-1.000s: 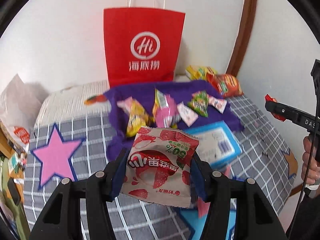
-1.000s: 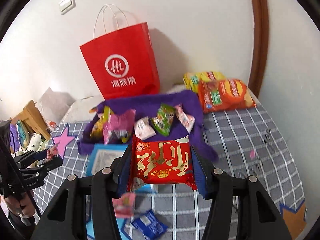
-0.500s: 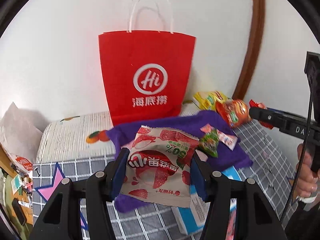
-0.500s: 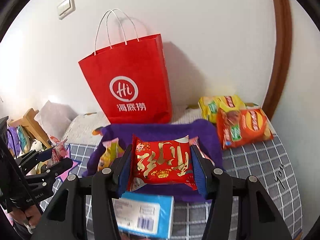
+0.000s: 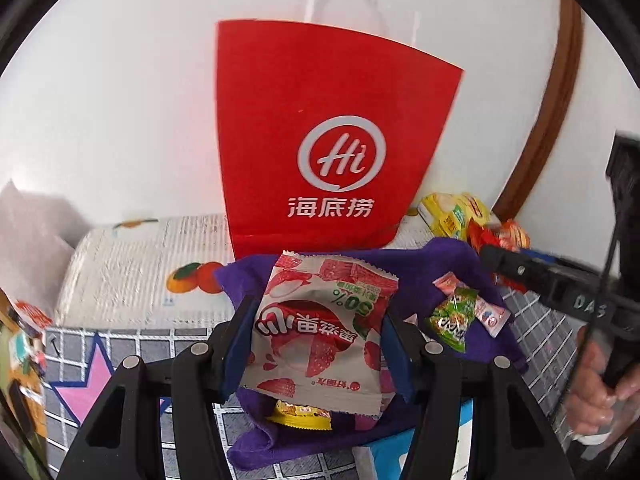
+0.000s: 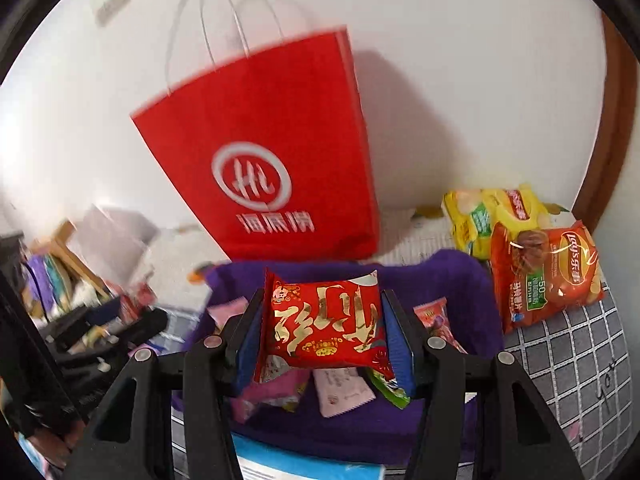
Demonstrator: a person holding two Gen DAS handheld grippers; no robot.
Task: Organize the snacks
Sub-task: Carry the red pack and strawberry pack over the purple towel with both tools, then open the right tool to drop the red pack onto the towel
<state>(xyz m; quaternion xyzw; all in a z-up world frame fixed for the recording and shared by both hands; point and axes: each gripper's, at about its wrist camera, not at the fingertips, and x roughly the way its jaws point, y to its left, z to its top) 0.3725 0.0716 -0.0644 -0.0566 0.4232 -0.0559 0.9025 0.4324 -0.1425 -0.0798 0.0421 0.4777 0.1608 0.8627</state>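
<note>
Left gripper [image 5: 318,338] clamped on a white-and-red strawberry-print foil snack packet [image 5: 320,330], carried in the air above the near part of a rumpled purple cloth [image 5: 448,268]. Right gripper [image 6: 322,334] clamped on a red foil packet with gold lettering [image 6: 324,320], likewise aloft over the cloth.

A tall red paper carrier bag with white logo and cord handles [image 6: 272,168] stands at the far edge of the grey checked blanket [image 6: 568,352], against the wall, just behind the cloth.

Progress, judged: early to middle. Both packets are in hand, neither delivered. Loose on the cloth: a small green triangular sachet [image 5: 452,316], pink sachets and a yellow one. A yellow crisp bag [image 6: 488,216] and an orange crisp bag [image 6: 548,276] lie at the blanket's far right corner. Destination is probably the carrier bag; its contents are not visible.
</note>
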